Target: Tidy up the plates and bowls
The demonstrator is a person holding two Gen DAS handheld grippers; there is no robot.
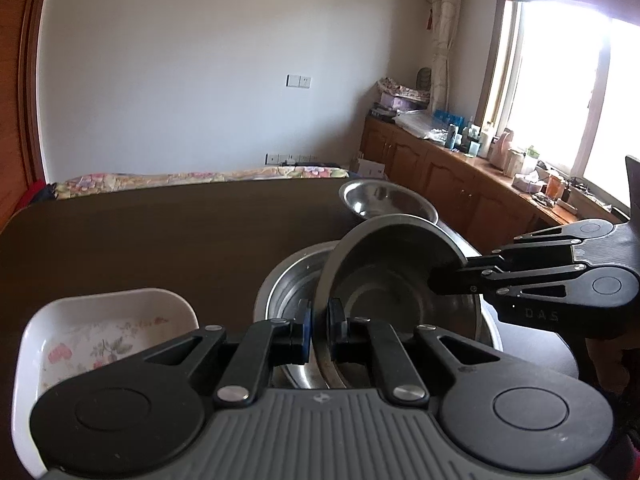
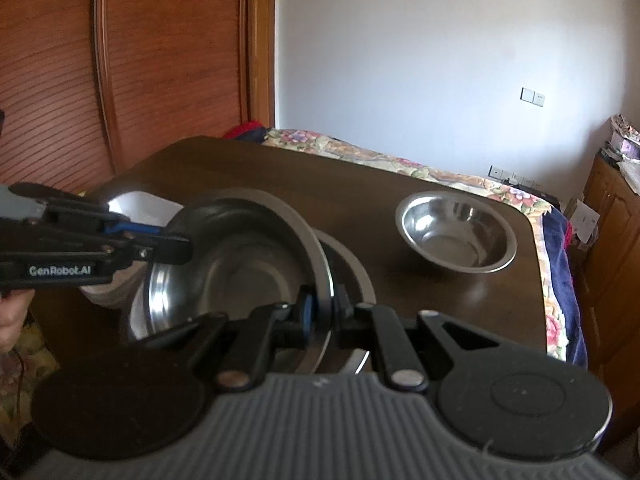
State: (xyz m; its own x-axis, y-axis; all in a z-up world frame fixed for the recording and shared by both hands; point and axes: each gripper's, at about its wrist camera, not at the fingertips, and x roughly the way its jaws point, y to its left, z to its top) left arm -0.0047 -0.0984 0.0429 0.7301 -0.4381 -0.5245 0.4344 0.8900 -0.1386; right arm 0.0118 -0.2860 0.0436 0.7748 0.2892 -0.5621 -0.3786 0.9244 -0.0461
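Observation:
A tilted steel bowl (image 1: 384,276) is held over a larger steel bowl (image 1: 288,292) on the dark table. My left gripper (image 1: 319,326) is shut on the tilted bowl's near rim. My right gripper (image 2: 320,312) is shut on the opposite rim of the same bowl (image 2: 240,256), and shows in the left wrist view (image 1: 444,280) coming in from the right. The left gripper shows in the right wrist view (image 2: 176,246) coming in from the left. The larger bowl (image 2: 352,268) lies under it.
A white floral dish (image 1: 100,332) sits left of the bowls, also in the right wrist view (image 2: 132,208). A third steel bowl (image 1: 384,200) (image 2: 456,236) stands further back. The brown table (image 1: 160,232) ends at a floral bedspread (image 2: 440,176). Wooden cabinets (image 1: 440,172) stand to the right.

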